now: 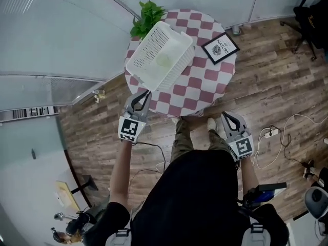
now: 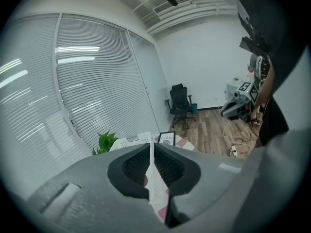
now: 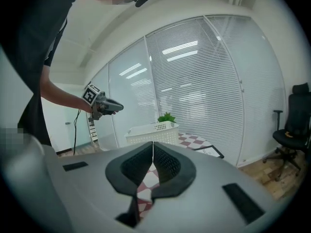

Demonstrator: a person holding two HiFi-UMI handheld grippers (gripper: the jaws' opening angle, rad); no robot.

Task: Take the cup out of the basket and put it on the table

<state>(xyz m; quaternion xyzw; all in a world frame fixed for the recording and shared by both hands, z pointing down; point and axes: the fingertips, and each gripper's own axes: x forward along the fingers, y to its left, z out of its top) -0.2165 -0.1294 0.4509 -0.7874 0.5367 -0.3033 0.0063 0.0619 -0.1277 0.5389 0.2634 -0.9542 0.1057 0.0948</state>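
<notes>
A white slatted basket (image 1: 159, 55) stands on the left side of a round table (image 1: 210, 81) with a red-and-white checked cloth. A pale green cup (image 1: 163, 60) lies inside the basket. My left gripper (image 1: 147, 93) is shut and empty, its tips just short of the basket's near corner. My right gripper (image 1: 226, 115) is shut and empty too, off the table's near right edge. The left gripper view has the basket (image 2: 131, 141) beyond the closed left gripper (image 2: 150, 147). From the right gripper (image 3: 153, 143), the basket (image 3: 153, 132) shows side-on; the cup is hidden there.
A potted plant (image 1: 147, 15) sits behind the basket, and a black picture frame (image 1: 220, 47) lies on the table's right side. A power strip with cables (image 1: 270, 133) lies on the wooden floor at right. An office chair (image 1: 307, 19) stands far right. Glass walls with blinds run along the left.
</notes>
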